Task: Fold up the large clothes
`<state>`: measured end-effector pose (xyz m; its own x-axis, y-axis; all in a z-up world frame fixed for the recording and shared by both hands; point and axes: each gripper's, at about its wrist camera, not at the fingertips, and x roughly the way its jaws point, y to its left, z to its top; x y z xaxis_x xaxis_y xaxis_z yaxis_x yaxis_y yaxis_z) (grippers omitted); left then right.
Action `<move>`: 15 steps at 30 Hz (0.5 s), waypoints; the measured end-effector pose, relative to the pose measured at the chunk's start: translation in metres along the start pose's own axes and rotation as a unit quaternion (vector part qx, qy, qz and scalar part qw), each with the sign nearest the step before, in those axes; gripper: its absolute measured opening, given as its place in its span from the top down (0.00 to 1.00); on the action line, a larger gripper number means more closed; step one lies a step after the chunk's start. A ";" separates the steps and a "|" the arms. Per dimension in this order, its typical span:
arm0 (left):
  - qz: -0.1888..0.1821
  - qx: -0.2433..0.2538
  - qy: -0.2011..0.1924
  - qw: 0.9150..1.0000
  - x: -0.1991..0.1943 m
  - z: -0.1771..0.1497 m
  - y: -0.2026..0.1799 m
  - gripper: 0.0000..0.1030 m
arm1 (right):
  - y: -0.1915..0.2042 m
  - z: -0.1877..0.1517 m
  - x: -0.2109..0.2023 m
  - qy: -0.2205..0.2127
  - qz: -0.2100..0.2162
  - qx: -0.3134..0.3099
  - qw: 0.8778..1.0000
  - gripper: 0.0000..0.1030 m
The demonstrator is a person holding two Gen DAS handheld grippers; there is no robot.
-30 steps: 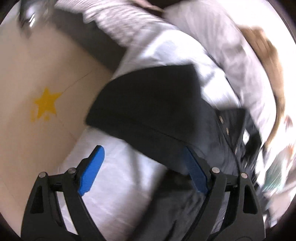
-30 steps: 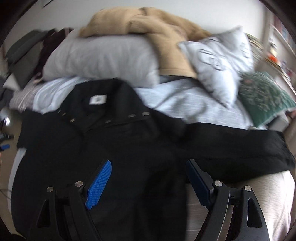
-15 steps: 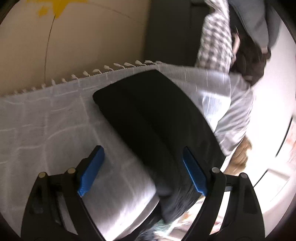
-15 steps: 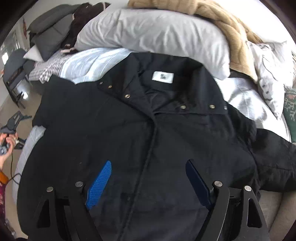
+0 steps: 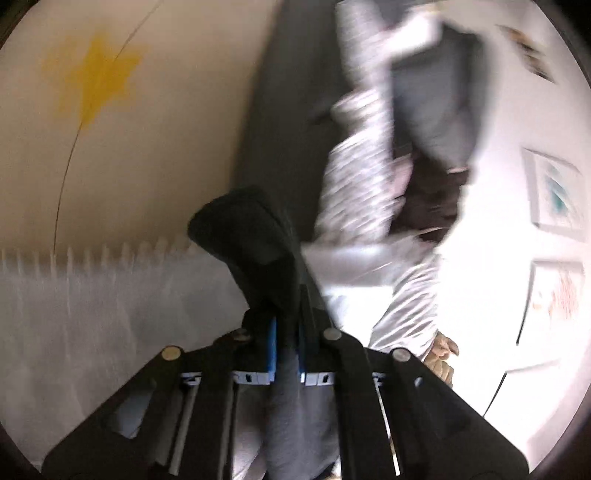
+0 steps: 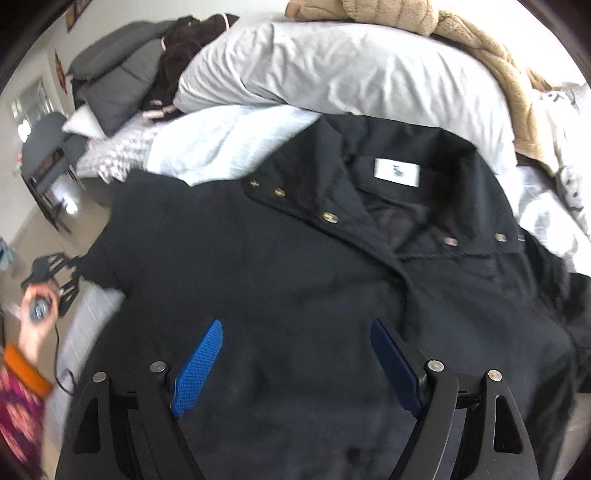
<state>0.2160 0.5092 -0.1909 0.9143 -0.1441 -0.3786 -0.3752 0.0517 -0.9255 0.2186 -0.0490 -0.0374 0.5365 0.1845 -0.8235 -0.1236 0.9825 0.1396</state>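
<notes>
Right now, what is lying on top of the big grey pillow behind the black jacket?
A beige fluffy blanket lies on the grey pillow. The black jacket covers the pillow's lower edge, so what the pillow lies on there is hidden.

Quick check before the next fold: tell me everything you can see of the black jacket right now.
The black jacket lies front up, spread across the bed, collar toward the pillows. It looks like matte woven cloth, with metal snaps along the open collar flap and a white label inside the neck. Its front is closed and fairly flat. One sleeve runs off to the right. The other sleeve's end is pinched in the left gripper, shut on it at the bed's edge. The right gripper hovers open over the chest.
</notes>
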 end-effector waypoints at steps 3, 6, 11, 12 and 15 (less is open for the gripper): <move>-0.038 0.078 -0.026 0.996 -0.030 0.002 -0.040 0.92 | 0.022 0.011 0.023 0.003 0.035 0.006 0.999 0.40; -0.064 0.155 -0.043 0.985 -0.047 -0.012 -0.079 0.92 | 0.053 0.026 0.051 0.007 0.073 0.010 0.997 0.64; -0.107 0.232 -0.063 0.965 -0.076 -0.035 -0.115 0.93 | 0.107 0.061 0.097 -0.012 0.109 0.018 0.994 0.81; -0.119 0.246 -0.066 0.960 -0.082 -0.040 -0.123 0.93 | 0.113 0.069 0.106 -0.009 0.114 0.026 0.993 0.83; -0.167 0.280 -0.047 0.944 -0.090 -0.062 -0.148 0.93 | 0.137 0.080 0.150 0.040 0.149 0.047 0.987 0.88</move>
<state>0.1800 0.4529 -0.0193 0.9866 -0.1583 -0.0391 0.0527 0.5364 -0.8423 0.3487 0.1156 -0.0983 0.4194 0.4662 -0.7790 -0.1864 0.8840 0.4287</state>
